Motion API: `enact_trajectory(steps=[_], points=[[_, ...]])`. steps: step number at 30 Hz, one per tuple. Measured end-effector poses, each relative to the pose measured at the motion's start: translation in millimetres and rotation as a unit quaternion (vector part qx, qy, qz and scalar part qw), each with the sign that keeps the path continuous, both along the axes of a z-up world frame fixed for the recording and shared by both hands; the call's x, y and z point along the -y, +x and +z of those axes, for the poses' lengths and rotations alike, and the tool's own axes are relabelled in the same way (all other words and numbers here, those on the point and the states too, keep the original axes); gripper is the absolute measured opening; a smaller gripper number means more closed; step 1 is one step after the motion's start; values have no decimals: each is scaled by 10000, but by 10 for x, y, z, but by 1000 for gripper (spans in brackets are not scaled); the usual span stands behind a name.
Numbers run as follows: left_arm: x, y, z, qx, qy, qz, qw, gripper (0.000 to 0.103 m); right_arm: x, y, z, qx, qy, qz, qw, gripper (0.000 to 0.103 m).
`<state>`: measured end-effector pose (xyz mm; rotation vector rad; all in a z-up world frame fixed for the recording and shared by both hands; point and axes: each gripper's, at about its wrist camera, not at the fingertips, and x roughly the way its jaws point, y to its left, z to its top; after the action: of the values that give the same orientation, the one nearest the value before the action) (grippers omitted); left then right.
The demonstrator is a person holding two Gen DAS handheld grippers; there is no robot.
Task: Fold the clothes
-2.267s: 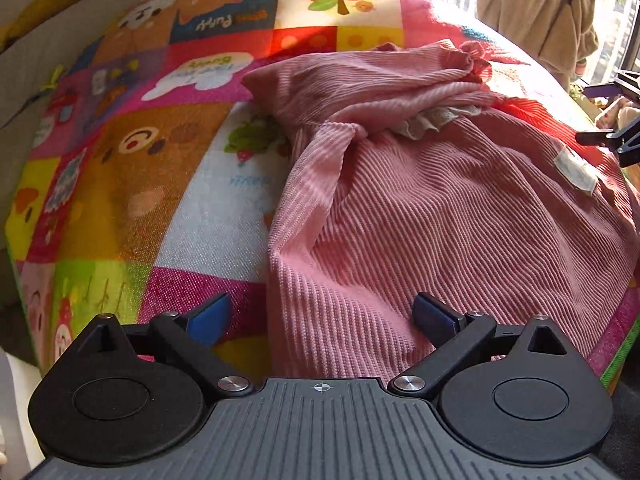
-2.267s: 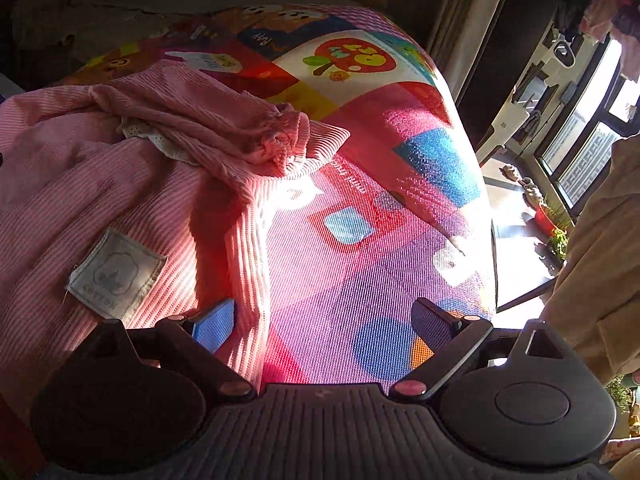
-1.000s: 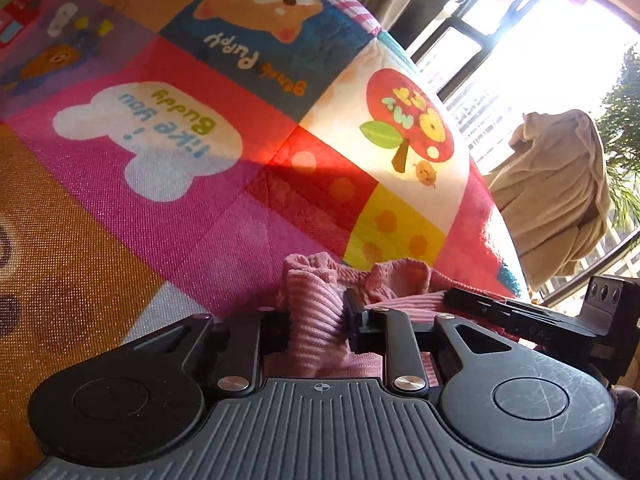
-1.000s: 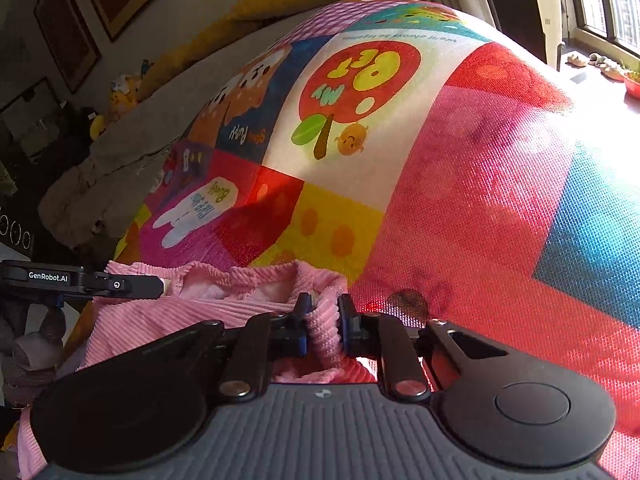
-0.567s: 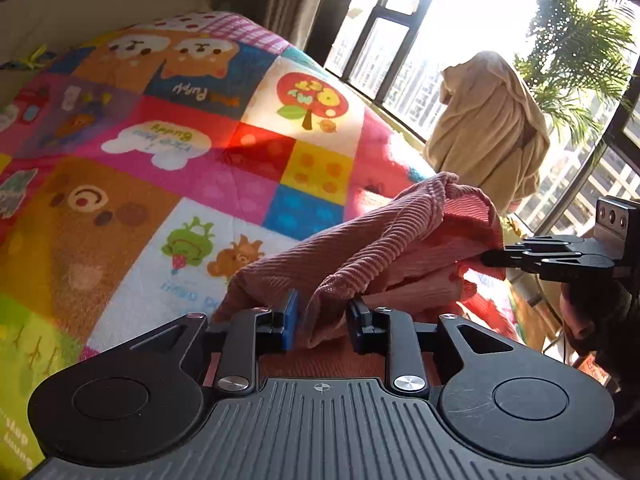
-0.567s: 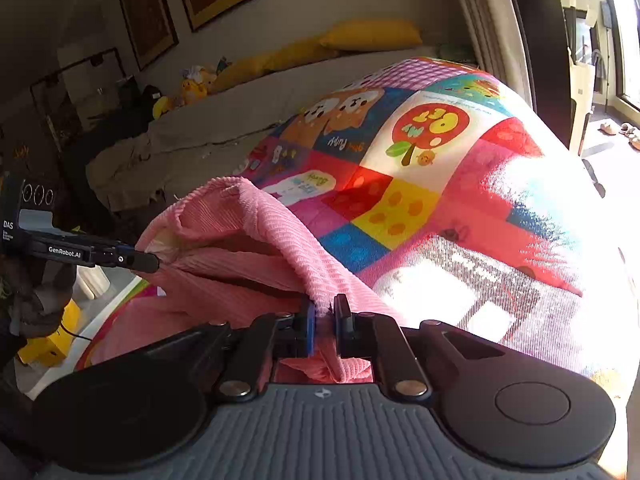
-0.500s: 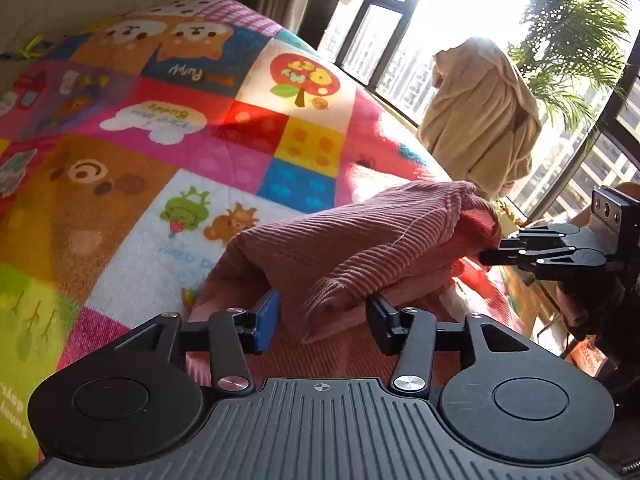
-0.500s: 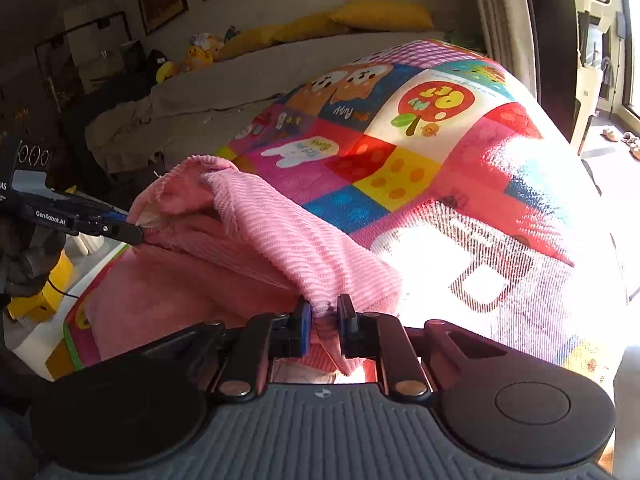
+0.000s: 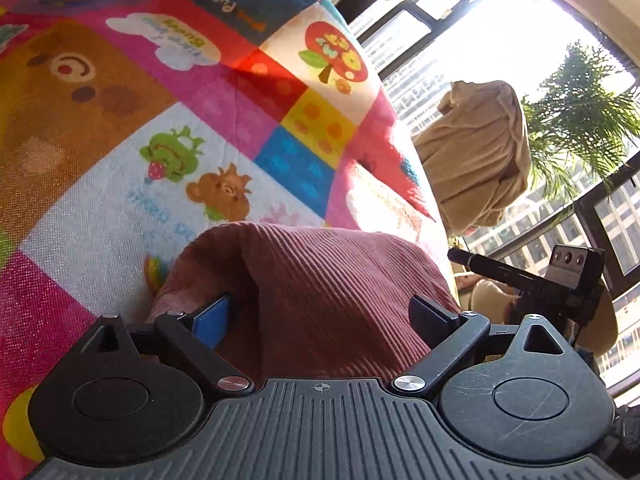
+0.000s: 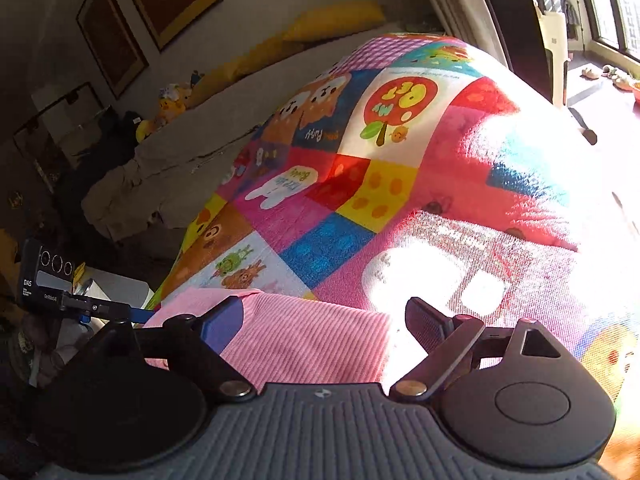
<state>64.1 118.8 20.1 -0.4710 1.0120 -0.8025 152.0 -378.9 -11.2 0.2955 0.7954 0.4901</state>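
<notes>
A pink ribbed garment [image 9: 328,296] lies folded over on a colourful patchwork blanket [image 9: 168,92]. My left gripper [image 9: 320,316] is open, its fingers spread on either side of the fold, holding nothing. In the right wrist view the same garment [image 10: 304,340] lies flat on the blanket [image 10: 380,184]. My right gripper [image 10: 324,318] is open just above its edge and holds nothing. Each gripper shows in the other's view: the right one in the left wrist view [image 9: 532,280], the left one in the right wrist view [image 10: 72,300].
A beige cloth [image 9: 476,160] hangs by the bright window with a palm [image 9: 580,120] behind it. Yellow cushions [image 10: 332,24] and soft toys [image 10: 168,108] line the far wall under framed pictures. The blanket drops off at its near and right edges.
Both grippers had lifted the garment's far edge and carried it toward me. Both have now opened and let it go; the garment lies folded over itself.
</notes>
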Motion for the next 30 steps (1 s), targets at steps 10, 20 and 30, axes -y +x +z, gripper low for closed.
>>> enact_trajectory(steps=[10,20,30], points=[[203,757,107,338,-363,376,9981,97,-393,838,-124,244,375,314,9985,89],[-83,540,67,615,256,456,9967,98,-388,648,-162,853,-1293,-100,9879,89],[-71,347,98,886,293,530,9942,98,-251,544,-128,612,-691,233,9955,76]])
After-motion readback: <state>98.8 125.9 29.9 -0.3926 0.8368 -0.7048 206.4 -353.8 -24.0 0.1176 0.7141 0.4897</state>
